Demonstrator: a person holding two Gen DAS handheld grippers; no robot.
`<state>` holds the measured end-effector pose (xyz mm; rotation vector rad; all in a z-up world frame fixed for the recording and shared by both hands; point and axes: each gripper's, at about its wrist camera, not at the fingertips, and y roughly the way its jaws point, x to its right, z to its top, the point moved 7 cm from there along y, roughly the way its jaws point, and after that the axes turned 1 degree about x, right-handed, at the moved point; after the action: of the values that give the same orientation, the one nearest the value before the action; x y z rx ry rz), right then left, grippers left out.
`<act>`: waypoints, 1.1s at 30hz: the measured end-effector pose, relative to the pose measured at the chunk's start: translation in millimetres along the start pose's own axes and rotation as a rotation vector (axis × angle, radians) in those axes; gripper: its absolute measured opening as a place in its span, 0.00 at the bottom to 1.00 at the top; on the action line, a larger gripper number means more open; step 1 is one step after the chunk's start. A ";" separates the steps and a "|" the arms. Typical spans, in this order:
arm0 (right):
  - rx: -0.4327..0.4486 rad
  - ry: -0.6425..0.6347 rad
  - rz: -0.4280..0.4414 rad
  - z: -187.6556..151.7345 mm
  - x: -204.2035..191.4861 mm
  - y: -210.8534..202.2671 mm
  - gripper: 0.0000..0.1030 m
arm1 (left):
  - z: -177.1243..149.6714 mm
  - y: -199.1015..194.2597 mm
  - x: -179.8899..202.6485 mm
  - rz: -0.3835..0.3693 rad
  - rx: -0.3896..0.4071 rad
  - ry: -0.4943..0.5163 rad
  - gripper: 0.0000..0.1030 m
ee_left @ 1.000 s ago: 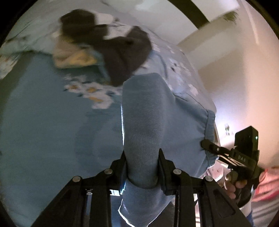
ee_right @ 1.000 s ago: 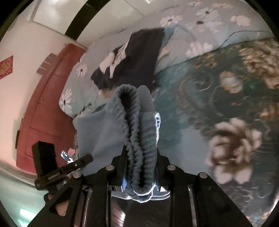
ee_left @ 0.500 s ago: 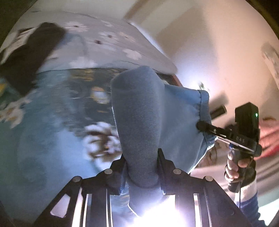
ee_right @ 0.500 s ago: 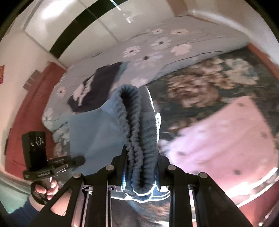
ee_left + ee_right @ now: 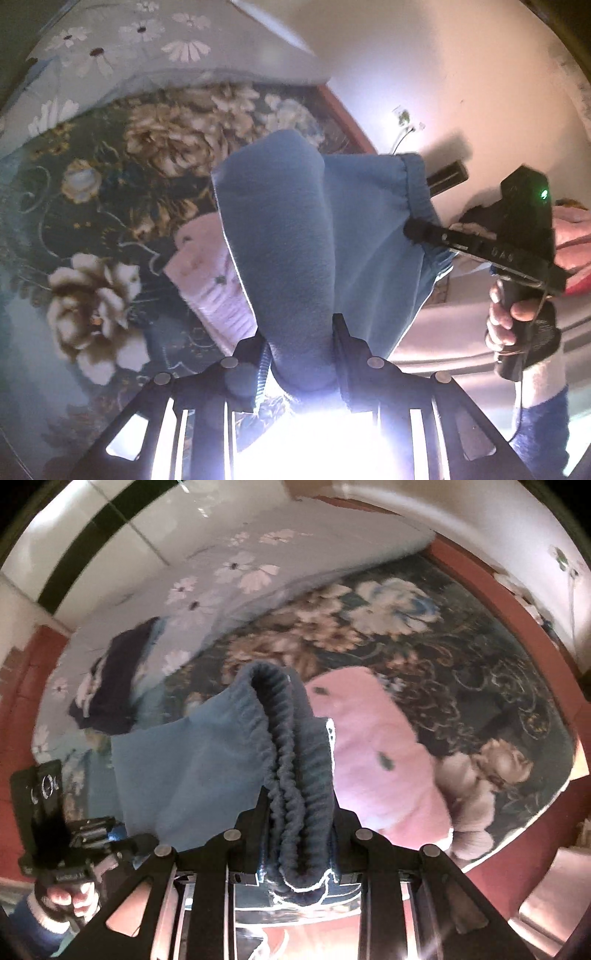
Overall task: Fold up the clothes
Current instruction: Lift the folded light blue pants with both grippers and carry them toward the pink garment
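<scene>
A blue fleece garment (image 5: 295,240) hangs stretched in the air between both grippers, above the bed. My left gripper (image 5: 301,354) is shut on a thick fold of it. My right gripper (image 5: 297,830) is shut on its ribbed elastic waistband (image 5: 284,746). In the left wrist view the right gripper (image 5: 417,229) pinches the hem at the right. In the right wrist view the left gripper (image 5: 144,840) holds the cloth at the lower left. A folded pink garment (image 5: 373,757) lies on the floral blanket below, partly hidden by the blue cloth; it also shows in the left wrist view (image 5: 210,273).
A dark floral blanket (image 5: 461,657) covers the bed, with a light blue daisy quilt (image 5: 229,576) behind it. A pile of dark clothes (image 5: 107,686) lies at the far left. A red bed frame (image 5: 491,598) and a white wall (image 5: 424,74) border the bed.
Both grippers have swung with the blue garment away from the clothes pile towards the floral blanket. The folded pink garment has come into view beneath it. Both grips are unchanged.
</scene>
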<state>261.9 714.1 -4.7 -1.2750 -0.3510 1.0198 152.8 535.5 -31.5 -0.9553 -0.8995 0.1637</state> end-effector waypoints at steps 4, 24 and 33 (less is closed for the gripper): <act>-0.014 0.051 -0.033 0.0 23.9 24.8 0.26 | 1.8 24.6 -5.6 0.059 -0.020 -0.019 0.32; 0.037 0.066 -0.038 1.2 34.0 14.9 0.34 | -3.1 11.9 -17.1 0.166 -0.009 0.028 0.44; 0.186 0.011 -0.047 3.7 13.9 -25.3 0.34 | 21.1 -18.4 -4.7 0.210 0.092 0.089 0.44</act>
<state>277.7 728.5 14.9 -1.0998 -0.2702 0.9817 129.9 535.7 -14.8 -0.9631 -0.7029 0.3363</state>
